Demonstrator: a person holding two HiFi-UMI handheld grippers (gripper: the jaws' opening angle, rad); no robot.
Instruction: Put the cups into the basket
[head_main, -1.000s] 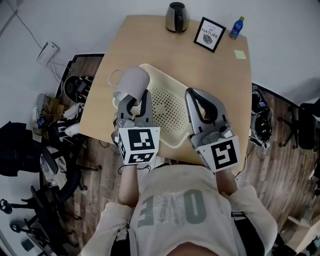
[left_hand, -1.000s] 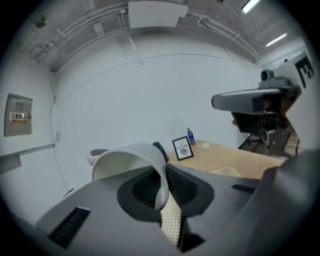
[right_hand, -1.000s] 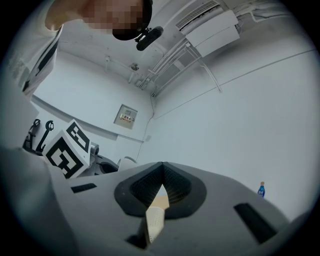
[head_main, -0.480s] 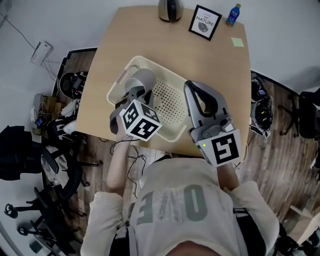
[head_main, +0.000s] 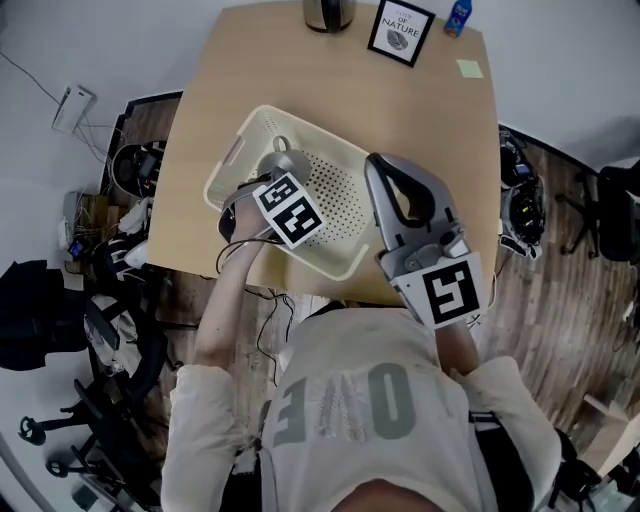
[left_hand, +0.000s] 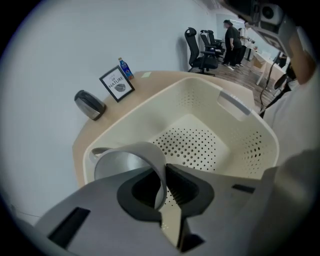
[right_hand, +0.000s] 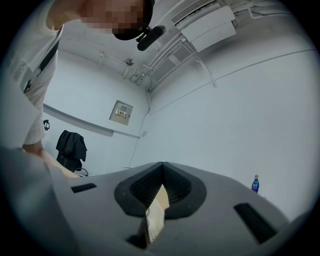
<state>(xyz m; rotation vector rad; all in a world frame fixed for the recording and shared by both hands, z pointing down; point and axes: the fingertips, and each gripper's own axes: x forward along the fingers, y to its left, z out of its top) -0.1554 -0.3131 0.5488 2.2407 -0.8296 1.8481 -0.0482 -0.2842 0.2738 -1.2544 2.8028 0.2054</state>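
The left gripper's (left_hand: 162, 175) fingers (left_hand: 189, 186) are pinching the wall of the grey cup (left_hand: 119, 169), one pad inside the mouth and one outside. The cup is hanging inside the cream perforated basket (left_hand: 240, 107), toward its left end, with the handle (left_hand: 97, 151) pointing away from the gripper. Whether it is touching the basket floor, I cannot tell. The right gripper's (right_hand: 161, 165) fingers (right_hand: 176, 188) are pressing together at the tips, and it is hovering by the basket's right side. The basket is sitting on the wooden bench (head_main: 430, 120). At the far edge are standing a kettle (head_main: 328, 12), a framed picture (head_main: 400, 30) and a blue bottle (head_main: 458, 14).
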